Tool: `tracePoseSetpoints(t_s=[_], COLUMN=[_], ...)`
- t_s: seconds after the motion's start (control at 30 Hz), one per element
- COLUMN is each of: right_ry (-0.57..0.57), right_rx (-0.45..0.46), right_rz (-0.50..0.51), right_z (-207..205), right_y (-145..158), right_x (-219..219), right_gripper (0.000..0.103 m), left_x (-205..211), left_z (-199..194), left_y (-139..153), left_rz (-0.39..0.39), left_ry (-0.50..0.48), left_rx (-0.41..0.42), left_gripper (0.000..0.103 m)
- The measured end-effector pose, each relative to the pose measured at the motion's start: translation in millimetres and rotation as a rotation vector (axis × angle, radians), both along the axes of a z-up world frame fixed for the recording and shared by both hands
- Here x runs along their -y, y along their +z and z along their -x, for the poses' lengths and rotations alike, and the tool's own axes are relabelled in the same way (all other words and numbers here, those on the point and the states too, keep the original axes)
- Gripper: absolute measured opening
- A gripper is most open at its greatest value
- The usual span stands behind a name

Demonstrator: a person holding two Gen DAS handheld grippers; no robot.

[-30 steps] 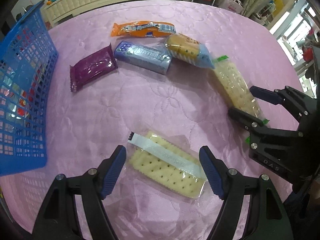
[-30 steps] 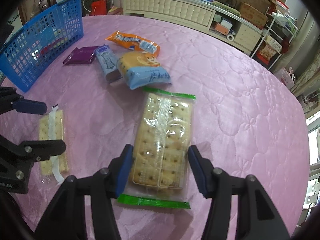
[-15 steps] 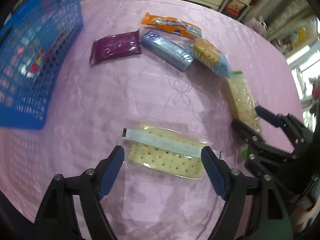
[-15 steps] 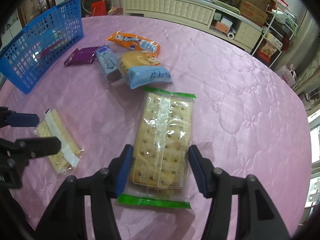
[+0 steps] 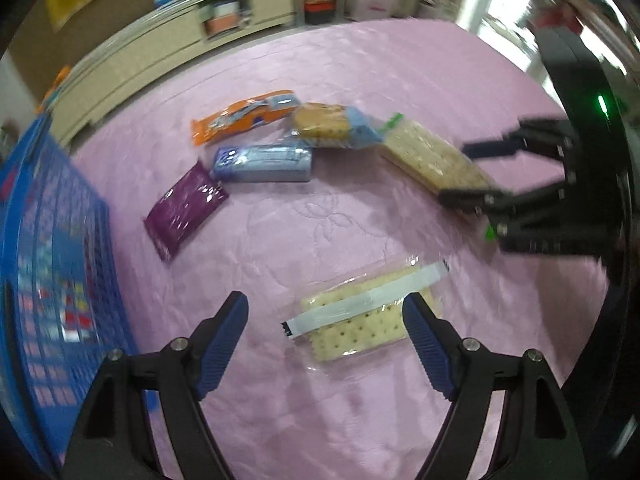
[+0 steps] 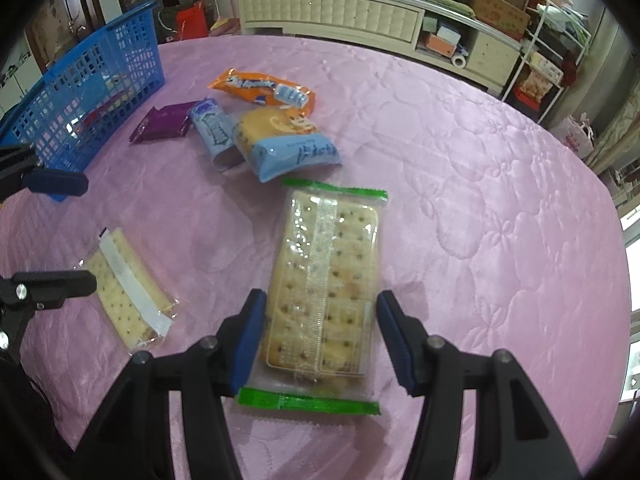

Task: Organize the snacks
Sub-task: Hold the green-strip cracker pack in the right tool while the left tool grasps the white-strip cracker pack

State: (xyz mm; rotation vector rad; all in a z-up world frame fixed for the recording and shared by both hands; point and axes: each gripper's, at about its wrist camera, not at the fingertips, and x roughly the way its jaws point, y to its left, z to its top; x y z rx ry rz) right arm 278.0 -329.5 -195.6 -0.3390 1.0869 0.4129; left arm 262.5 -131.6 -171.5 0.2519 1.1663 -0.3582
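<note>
My left gripper [image 5: 324, 320] is open above the pink table, with a small clear cracker pack [image 5: 366, 318] lying between its fingers, nearer the right one. My right gripper [image 6: 320, 320] is open around the near end of a large green-edged cracker pack [image 6: 326, 276], which lies flat on the table. In the right wrist view the small cracker pack [image 6: 130, 290] lies left, beside the left gripper's fingers [image 6: 56, 284]. In the left wrist view the right gripper [image 5: 484, 172] straddles the large pack [image 5: 432, 158].
A blue mesh basket [image 5: 36, 264] [image 6: 92, 92] stands at the table's left. An orange pack [image 6: 262, 90], a blue cake pack [image 6: 286, 146], a light-blue pack [image 6: 214, 132] and a purple pack [image 6: 166, 122] lie mid-table. A cabinet [image 6: 360, 20] stands behind.
My left gripper has swung and rotated, so the small cracker pack now sits nearer its right finger and the basket lies further left. The right gripper has held still over the large pack.
</note>
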Motion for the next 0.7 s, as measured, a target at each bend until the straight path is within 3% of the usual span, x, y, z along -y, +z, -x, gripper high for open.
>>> tracePoseSetpoints(t_s=[0.17, 0.33, 0.7], right_ry=[-0.013, -0.015, -0.05], right_rx=[-0.002, 0.035, -0.002], right_rz=[0.0, -0.014, 0.035], right_z=[2.9, 8.0, -11.1], right_y=[4.9, 16.5, -2.1], right_x=[-1.1, -0.8, -1.9], right_gripper=[0.067, 0.085, 0.086], left_x=[6.3, 17.5, 27.0], left_z=[-0.2, 0.7, -29.9], left_y=[-9.0, -23.3, -31.2], left_rz=[-0.024, -0.09, -0.063], left_ry=[-0.121, -0.255, -0.27], left_rx=[-0.014, -0.02, -0.057], left_gripper=[0.078, 0.078, 0.081])
